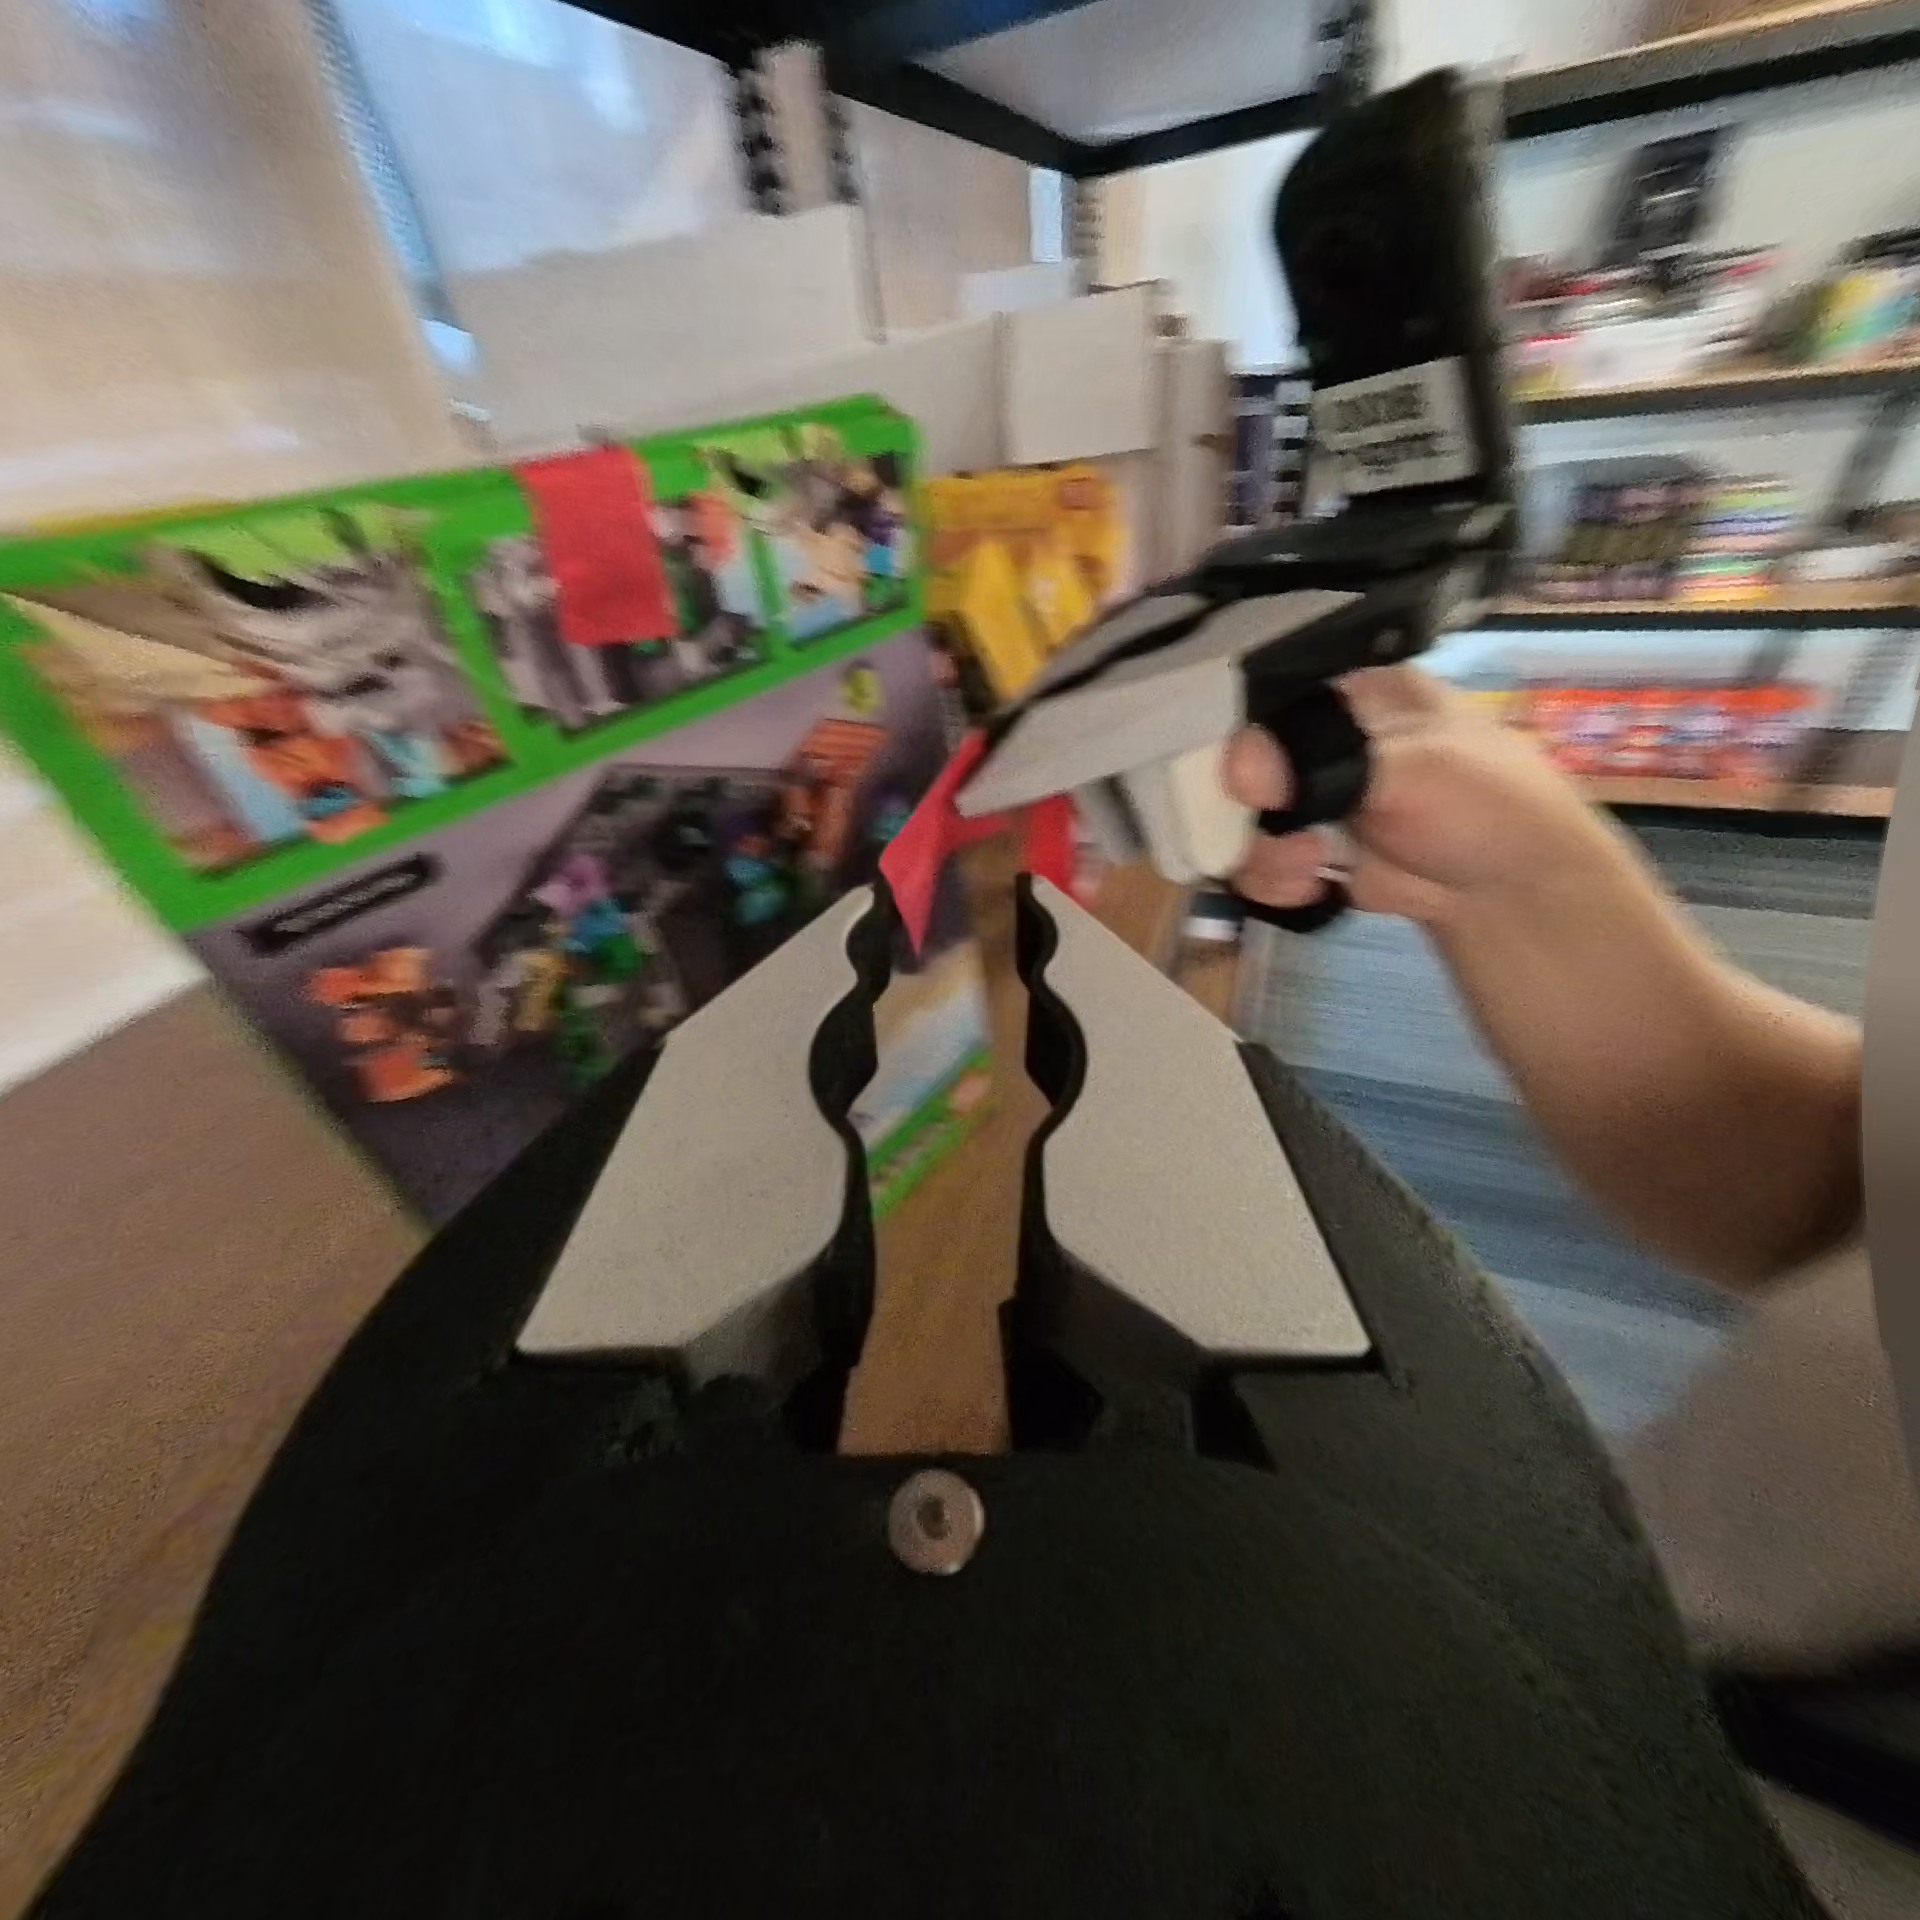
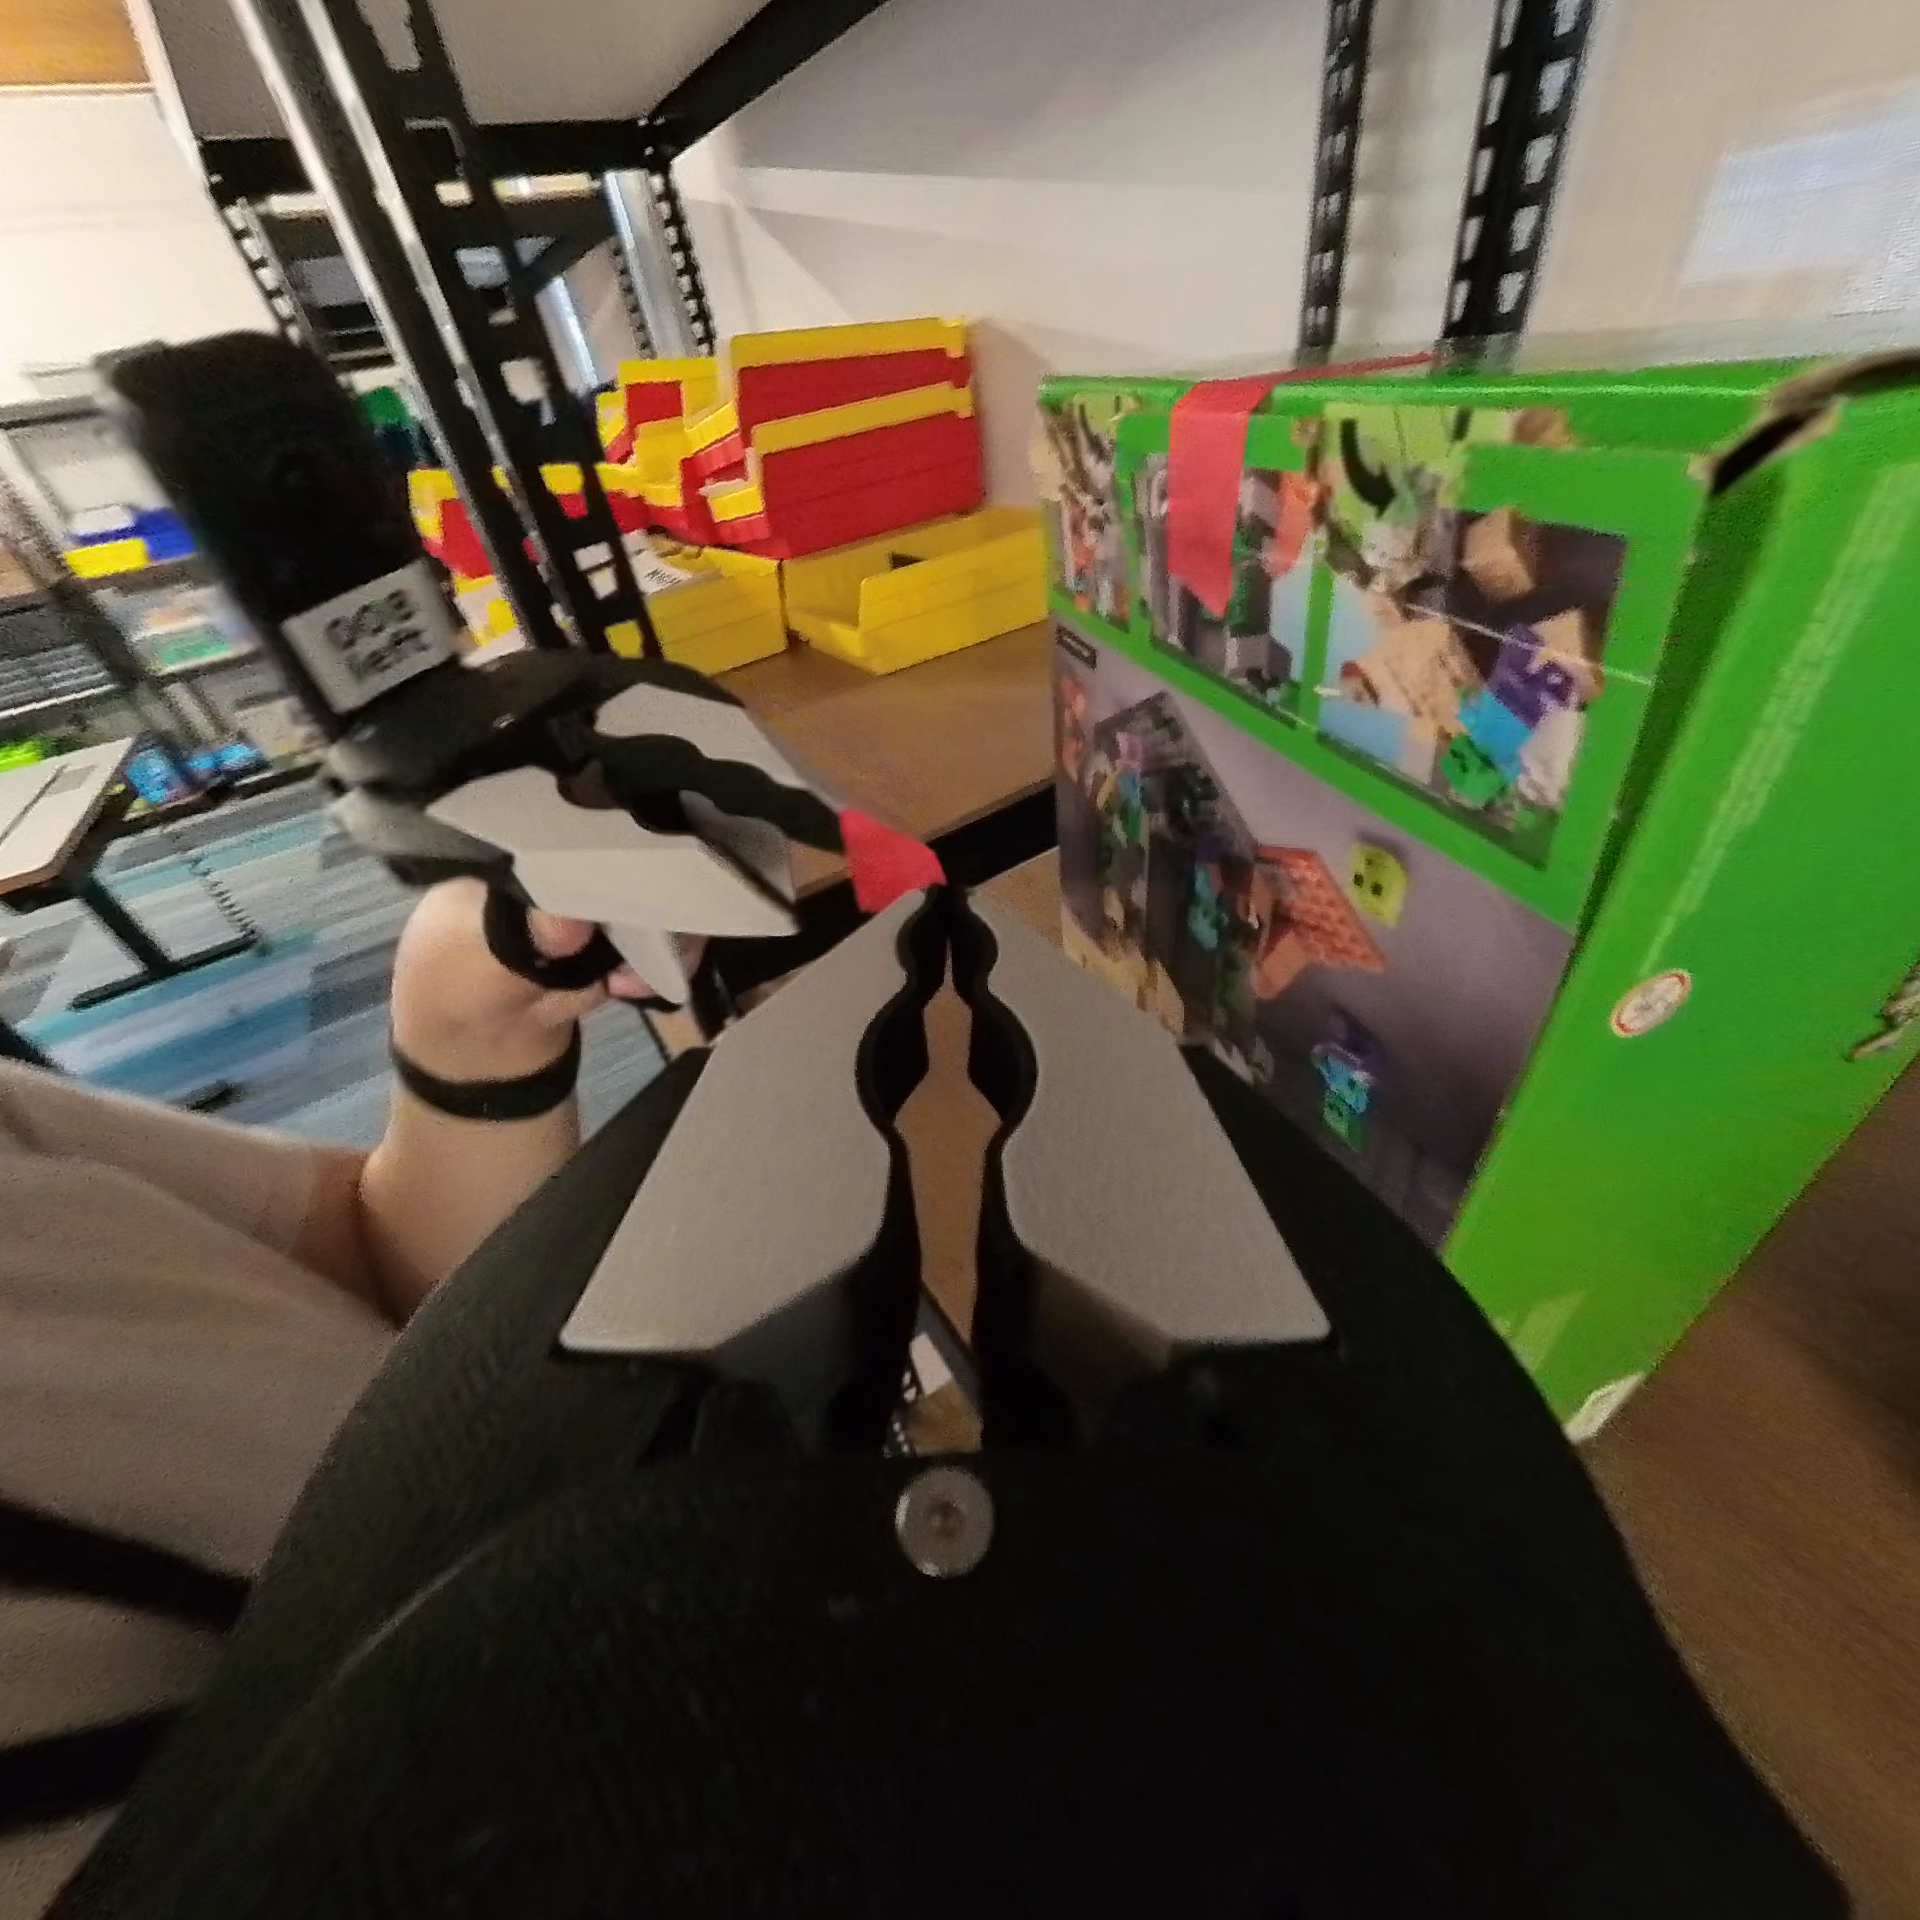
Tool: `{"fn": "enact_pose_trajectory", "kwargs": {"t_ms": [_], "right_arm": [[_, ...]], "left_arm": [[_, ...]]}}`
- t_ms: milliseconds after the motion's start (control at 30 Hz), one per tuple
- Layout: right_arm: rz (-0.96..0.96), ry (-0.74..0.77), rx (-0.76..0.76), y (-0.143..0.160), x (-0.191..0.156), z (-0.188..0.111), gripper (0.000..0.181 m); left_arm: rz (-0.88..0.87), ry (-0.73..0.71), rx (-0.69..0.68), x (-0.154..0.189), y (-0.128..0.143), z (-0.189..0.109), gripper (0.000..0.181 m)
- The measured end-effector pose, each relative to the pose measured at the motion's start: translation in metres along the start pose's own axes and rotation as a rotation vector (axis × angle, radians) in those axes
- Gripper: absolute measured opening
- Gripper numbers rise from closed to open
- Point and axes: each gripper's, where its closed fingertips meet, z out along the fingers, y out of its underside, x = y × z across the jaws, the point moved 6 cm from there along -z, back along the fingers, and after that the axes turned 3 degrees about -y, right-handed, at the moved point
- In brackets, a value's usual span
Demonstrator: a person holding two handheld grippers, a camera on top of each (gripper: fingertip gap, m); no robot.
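Left wrist view: the left gripper point(image 1: 951, 894) is pointing forward over the wooden shelf point(image 1: 156, 1299), its fingers standing apart with a clear gap and nothing between them. A small piece of red tape point(image 1: 920, 842) is touching the tip of its left-hand finger. The right gripper point(image 1: 971, 769), held by a hand point(image 1: 1382, 800), is reaching in from the right, and the tape is hanging out from under its tip. A green box point(image 1: 416, 675) is standing upright on the shelf, left of and behind both tips, with a red strip point(image 1: 603, 551) lying over its top edge. The view is blurring, and a yellow box point(image 1: 1018, 561) is showing just behind the green one.

Right wrist view: the right gripper point(image 2: 940, 904) is holding its fingers almost together, seemingly pinching one end of the tape point(image 2: 894, 857). The left gripper point(image 2: 831, 831), gripped by the other hand point(image 2: 488, 977), is meeting it from the left, the tape sitting at its tip. The box point(image 2: 1455, 675) is standing on the shelf point(image 2: 1766, 1507) just right of the tips, not touching them, the strip point(image 2: 1210, 488) folding down its front. Red and yellow bins point(image 2: 862, 457) are sitting at the shelf's back left corner, against the wall.
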Motion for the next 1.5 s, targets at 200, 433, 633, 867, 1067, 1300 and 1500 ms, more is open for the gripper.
{"fn": "enact_pose_trajectory", "kwargs": {"t_ms": [200,433,633,867,1067,1300,1500], "right_arm": [[0.147,-0.444,-0.035,0.003,-0.012,-0.031,0.000],[0.129,-0.481,0.115,-0.007,0.006,-0.067,0.000],[0.148,-0.297,0.128,-0.006,0.021,-0.048,0.000],[0.117,-0.220,0.220,-0.008,0.023,-0.023,0.000],[0.120,-0.250,0.207,-0.009,0.018,-0.004,0.000],[0.137,-0.250,0.199,-0.006,0.019,0.009,0.000],[0.162,-0.217,0.205,-0.003,0.022,0.022,0.000]], "left_arm": [[-0.306,0.520,0.048,0.033,-0.006,-0.013,0.021],[-0.403,0.502,0.097,0.033,-0.006,-0.010,0.011],[-0.078,0.071,0.104,0.028,-0.007,0.006,0.015],[0.087,-0.238,0.145,0.013,-0.021,-0.004,0.008],[-0.050,-0.152,0.096,0.004,-0.016,0.006,0.013],[-0.059,-0.163,0.099,-0.010,-0.013,0.006,0.000],[-0.060,-0.198,0.089,-0.025,-0.009,0.006,0.000]]}}
